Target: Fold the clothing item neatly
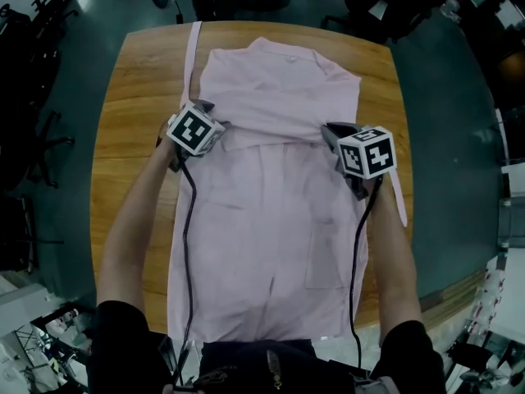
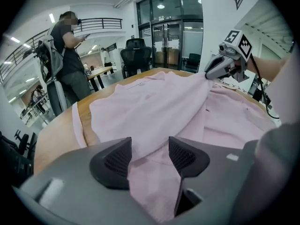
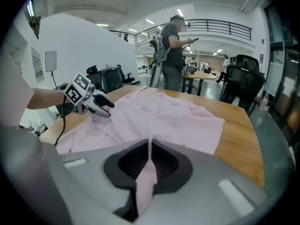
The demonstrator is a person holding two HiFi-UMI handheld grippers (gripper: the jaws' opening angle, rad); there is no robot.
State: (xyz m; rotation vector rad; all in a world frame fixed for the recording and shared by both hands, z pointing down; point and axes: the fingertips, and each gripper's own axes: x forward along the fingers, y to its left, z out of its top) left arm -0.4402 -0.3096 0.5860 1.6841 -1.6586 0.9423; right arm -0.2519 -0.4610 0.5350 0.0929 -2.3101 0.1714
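A pale pink garment (image 1: 271, 220) lies flat on the round wooden table (image 1: 131, 89), and it covers most of the middle of the table. Its upper part is folded over, with the collar (image 1: 287, 53) at the far edge. A patch pocket (image 1: 328, 257) shows on the lower half. A thin pink strap (image 1: 193, 52) hangs out at the far left. The left gripper (image 2: 150, 146) has its jaws apart, with loose cloth between them. The right gripper (image 3: 150, 144) is clenched on a thin fold of the garment.

Head view overhead, steeply down; gripper views low, close, sharing shirt (image 1: 271, 220).
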